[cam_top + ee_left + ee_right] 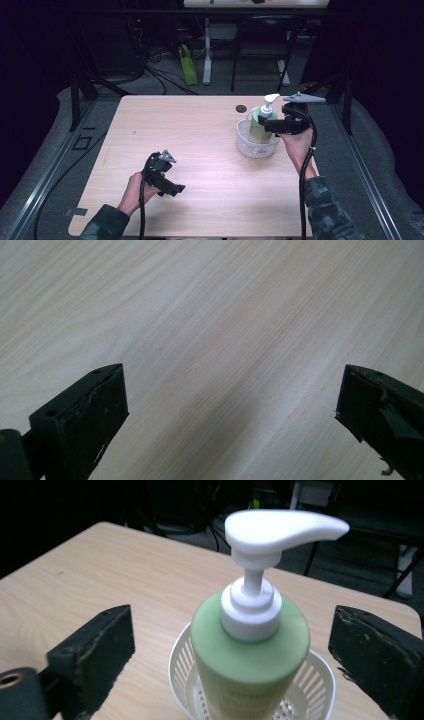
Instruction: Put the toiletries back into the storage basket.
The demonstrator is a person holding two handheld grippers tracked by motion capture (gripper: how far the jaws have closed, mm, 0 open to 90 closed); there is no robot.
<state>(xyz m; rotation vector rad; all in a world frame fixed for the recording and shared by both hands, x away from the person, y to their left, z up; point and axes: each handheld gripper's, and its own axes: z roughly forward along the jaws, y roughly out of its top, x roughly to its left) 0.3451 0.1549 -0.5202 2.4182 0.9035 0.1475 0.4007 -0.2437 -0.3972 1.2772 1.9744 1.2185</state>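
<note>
A pale green plastic pump bottle [259,125] with a white dispenser head stands upright inside a small round white slotted plastic basket [251,146], right of centre on the light wood-grain table [200,130] in the high view. The person's right hand [296,142] holds the black two-jaw right gripper [266,125] level with the bottle's upper body, at the right of the frame. In the right gripper view, its jaws stand wide apart on either side of the bottle [250,655], released and touching nothing, with the basket rim [177,662] below at lower centre. At the lower left of the high view, the left hand [131,192] holds the black left gripper [177,190] low over bare tabletop, well apart from the basket. The left gripper view shows its jaws spread open above plain wood grain [210,330], holding nothing.
</note>
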